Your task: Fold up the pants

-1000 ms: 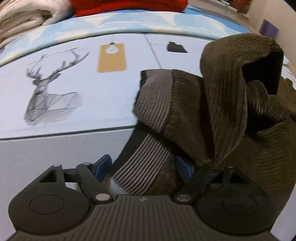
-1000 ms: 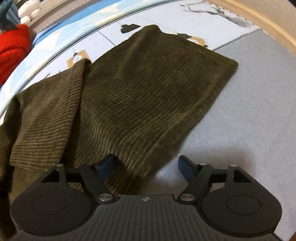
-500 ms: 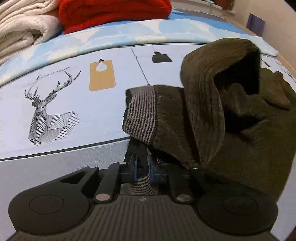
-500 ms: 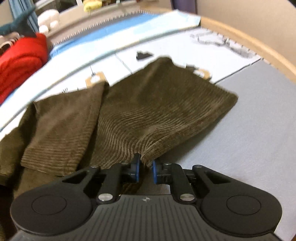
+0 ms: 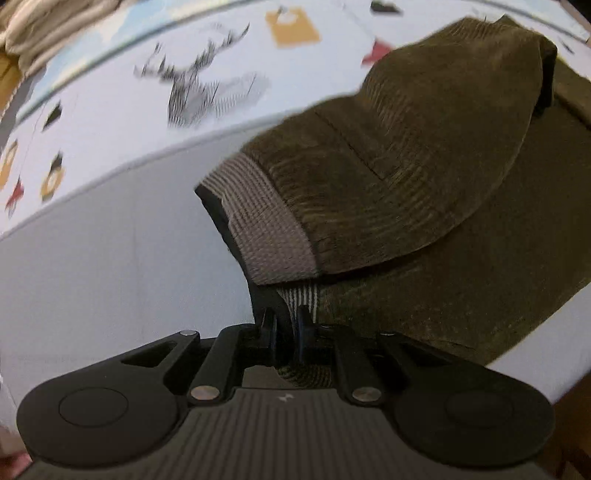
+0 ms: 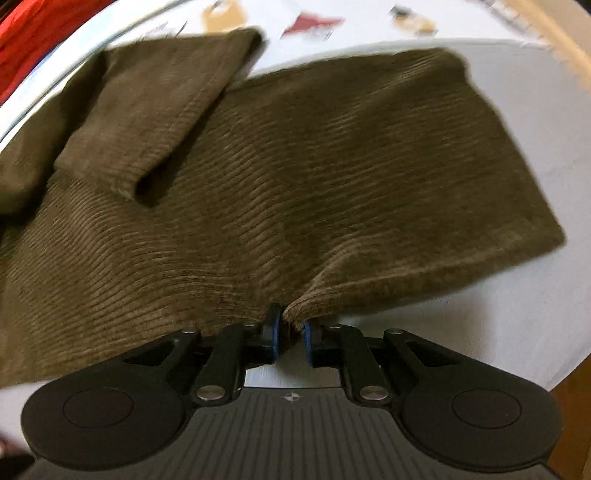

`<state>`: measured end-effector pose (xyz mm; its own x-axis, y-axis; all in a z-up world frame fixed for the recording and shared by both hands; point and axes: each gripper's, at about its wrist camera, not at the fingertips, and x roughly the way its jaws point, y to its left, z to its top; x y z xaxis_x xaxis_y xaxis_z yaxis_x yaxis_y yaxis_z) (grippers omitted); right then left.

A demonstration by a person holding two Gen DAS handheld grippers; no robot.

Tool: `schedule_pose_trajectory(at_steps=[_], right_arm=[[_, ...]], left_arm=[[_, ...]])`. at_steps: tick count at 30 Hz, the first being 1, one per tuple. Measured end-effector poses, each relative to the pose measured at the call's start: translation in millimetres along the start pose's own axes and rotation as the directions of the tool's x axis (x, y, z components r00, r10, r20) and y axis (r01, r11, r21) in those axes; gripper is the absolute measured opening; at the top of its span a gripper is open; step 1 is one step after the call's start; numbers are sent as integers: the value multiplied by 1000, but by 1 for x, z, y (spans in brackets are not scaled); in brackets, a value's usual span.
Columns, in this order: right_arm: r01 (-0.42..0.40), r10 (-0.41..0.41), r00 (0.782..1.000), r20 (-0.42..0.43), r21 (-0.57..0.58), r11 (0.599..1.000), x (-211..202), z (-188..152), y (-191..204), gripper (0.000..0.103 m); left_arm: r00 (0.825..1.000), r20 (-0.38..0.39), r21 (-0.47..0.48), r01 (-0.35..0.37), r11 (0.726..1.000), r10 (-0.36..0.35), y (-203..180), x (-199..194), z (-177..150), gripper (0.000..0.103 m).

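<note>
The olive-brown corduroy pants [image 5: 424,155] lie on the bed, with a grey ribbed waistband [image 5: 269,221] folded over at the near left. My left gripper [image 5: 286,328] is shut on the waistband end of the pants. In the right wrist view the pants [image 6: 314,177] spread flat across the sheet, with one leg [image 6: 147,110] folded over at the upper left. My right gripper [image 6: 290,334] is shut on the near edge of the pants, and the cloth bunches up between its blue pads.
The bed has a grey sheet [image 5: 110,277] and a white cover printed with a deer [image 5: 207,88] and small tags. A red garment [image 6: 33,33] lies at the far left. The bed edge [image 6: 565,369] shows at the lower right.
Both grippers went from open to shut on the pants. Both views have since shifted and blurred, and the waistband end now hangs raised from the left gripper.
</note>
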<state>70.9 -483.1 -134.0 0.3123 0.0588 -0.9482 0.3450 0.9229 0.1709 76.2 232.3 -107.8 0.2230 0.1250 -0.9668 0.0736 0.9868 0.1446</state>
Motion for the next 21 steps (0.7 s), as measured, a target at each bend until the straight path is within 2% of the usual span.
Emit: schedule_pose_trajectory(at_steps=[1, 4, 6, 8, 9, 10, 13, 16, 21], right_arm=[[-18, 17, 1000, 4, 20, 1000, -3, -3, -7, 15], [-81, 72, 994, 80, 122, 989, -21, -7, -36, 28], [-88, 64, 991, 119, 208, 974, -29, -11, -58, 30], [-103, 70, 990, 121, 294, 950, -31, -13, -77, 35], [-107, 72, 991, 116, 330, 938, -30, -16, -84, 37], [-102, 65, 991, 113, 357, 929, -29, -21, -90, 41], [-66, 25, 994, 104, 409, 910, -25, -22, -93, 49], [-46, 6, 996, 92, 440, 897, -24, -19, -98, 49], [25, -69, 994, 87, 430, 902, -13, -6, -82, 49]], left_arm=[[1000, -15, 6, 12, 1000, -12, 1, -1, -6, 7], [1000, -15, 4, 23, 1000, -23, 3, -6, -12, 8], [999, 19, -3, 29, 1000, -29, 3, -12, -9, 9], [999, 25, -20, 35, 999, -34, 4, -13, -9, 11], [999, 23, -27, 28, 999, -27, 5, -12, -8, 17], [1000, 19, -39, 24, 999, -23, 7, -11, -8, 29], [999, 4, -50, 41, 998, -41, 7, -4, -3, 50], [999, -1, -28, 34, 999, -34, 4, 8, 2, 55], [999, -25, 7, 30, 1000, -30, 1, 23, 8, 55]])
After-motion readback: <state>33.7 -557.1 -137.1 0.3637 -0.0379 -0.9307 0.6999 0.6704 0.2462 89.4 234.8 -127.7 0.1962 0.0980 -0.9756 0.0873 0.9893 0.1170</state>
